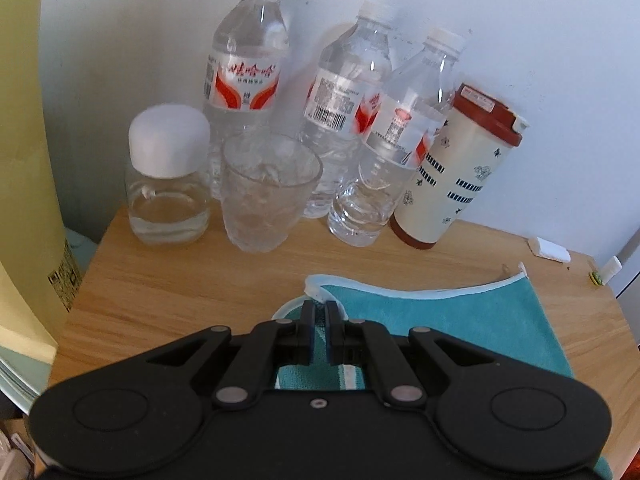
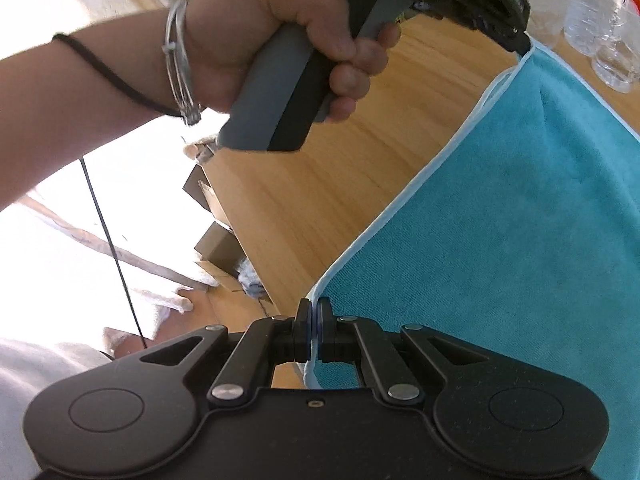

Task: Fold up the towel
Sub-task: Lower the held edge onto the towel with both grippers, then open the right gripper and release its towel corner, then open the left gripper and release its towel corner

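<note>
Two grippers are shown clamped on one teal towel [image 1: 460, 316] with a pale blue hem, which is spread over a light wooden table [image 1: 180, 280]. The left gripper [image 1: 319, 310] is closed on a rolled corner of the hem, and the corner is lifted slightly off the cloth below. The right gripper [image 2: 314, 312] is pinched on the hem at another corner, near the table's edge. The left hand [image 2: 280, 32], wearing bangles at the wrist, is seen from the right wrist view wrapped around the grey handle. Three water bottles [image 1: 248, 80], a drinking glass [image 1: 270, 192], a white-capped jar [image 1: 168, 176] and a red-lidded cup [image 1: 456, 168] are ranged along the wall behind the towel.
</note>
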